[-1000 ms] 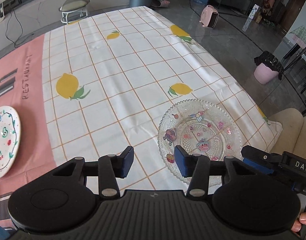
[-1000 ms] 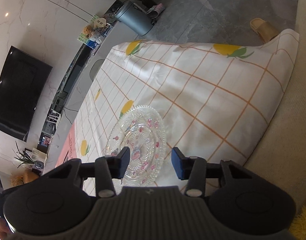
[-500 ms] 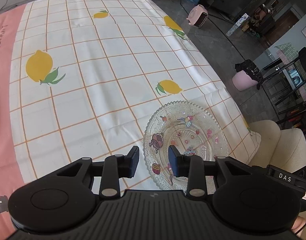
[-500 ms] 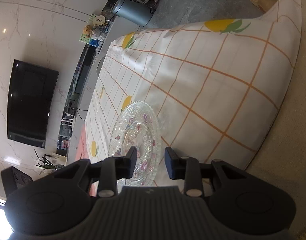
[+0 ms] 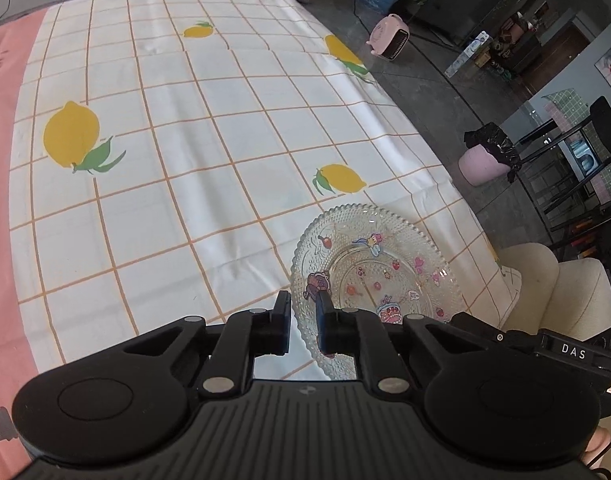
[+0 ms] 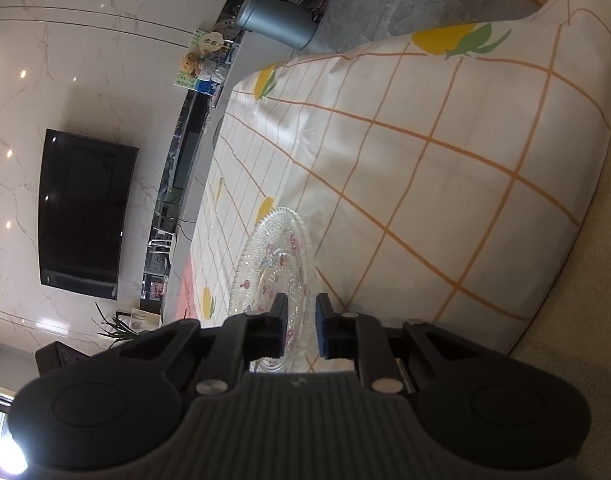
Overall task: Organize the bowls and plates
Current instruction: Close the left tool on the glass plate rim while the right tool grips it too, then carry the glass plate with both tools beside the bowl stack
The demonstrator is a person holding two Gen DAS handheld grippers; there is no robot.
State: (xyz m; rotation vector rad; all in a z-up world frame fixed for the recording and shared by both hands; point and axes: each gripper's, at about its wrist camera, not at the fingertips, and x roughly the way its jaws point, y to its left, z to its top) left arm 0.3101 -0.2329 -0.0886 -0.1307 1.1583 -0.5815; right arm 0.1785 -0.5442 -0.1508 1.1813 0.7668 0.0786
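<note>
A clear glass plate with cartoon stickers and a beaded rim lies on the lemon-print tablecloth near the table's near right corner. My left gripper has its fingers narrowed on either side of the plate's near left rim. In the right wrist view the same plate appears edge-on, and my right gripper has its fingers narrowed around the near rim. I cannot tell whether either pair of pads presses the glass.
A pink mat covers the table's left part. The table edge runs along the right, with a cream sofa beside it. A pink bin, a pink heater and black chairs stand on the floor beyond.
Both grippers have narrowed from wide open to close around the glass plate's rim. The left gripper has shifted right; the painted plate at the left has left view.
</note>
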